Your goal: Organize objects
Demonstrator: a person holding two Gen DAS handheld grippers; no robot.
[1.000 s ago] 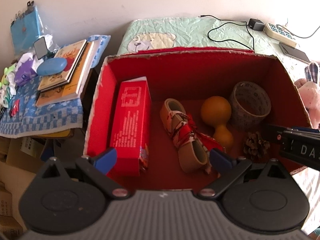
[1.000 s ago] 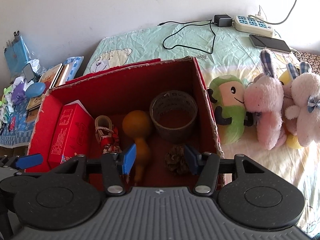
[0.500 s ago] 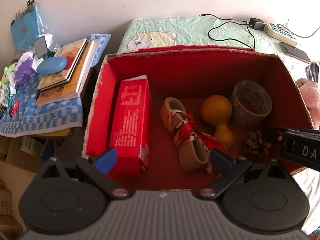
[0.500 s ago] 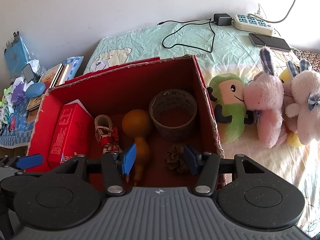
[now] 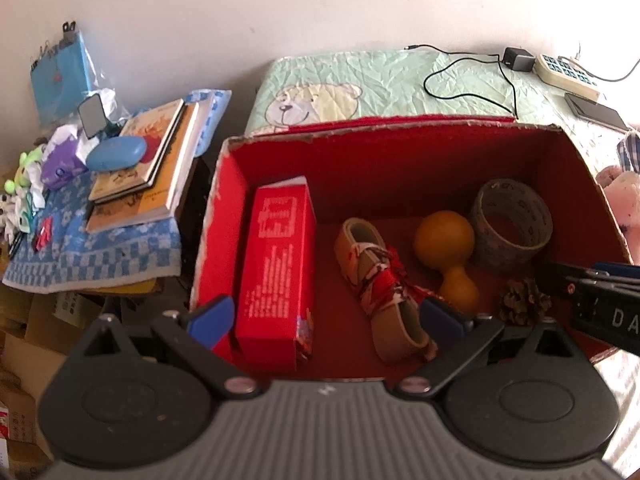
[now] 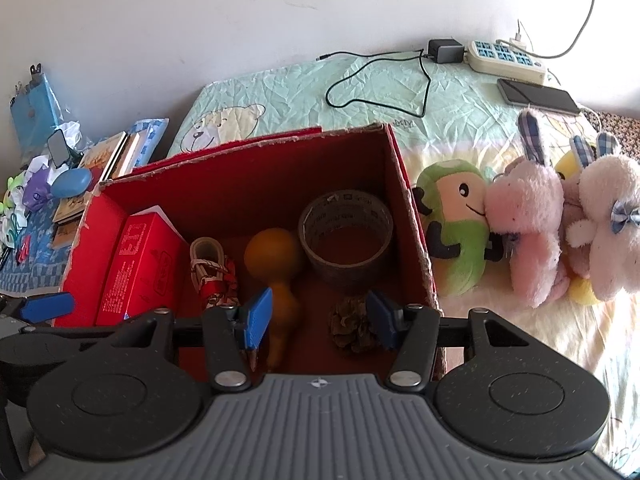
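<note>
Half the pine cone (image 6: 352,330) hides behind the right hand-held gripper (image 6: 318,320).

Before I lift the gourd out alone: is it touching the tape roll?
Cannot tell. In the right wrist view the gourd overlaps the tape roll with no visible gap; the left wrist view shows only a sliver, too narrow to trust.

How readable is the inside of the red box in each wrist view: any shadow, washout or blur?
Left wrist: red box interior evenly lit, shoe and pinecone slightly soft; far right edge washed out. Right wrist: sharper, but the box's right wall shades the tape roll and pinecone; fisheye bends the rims.
</note>
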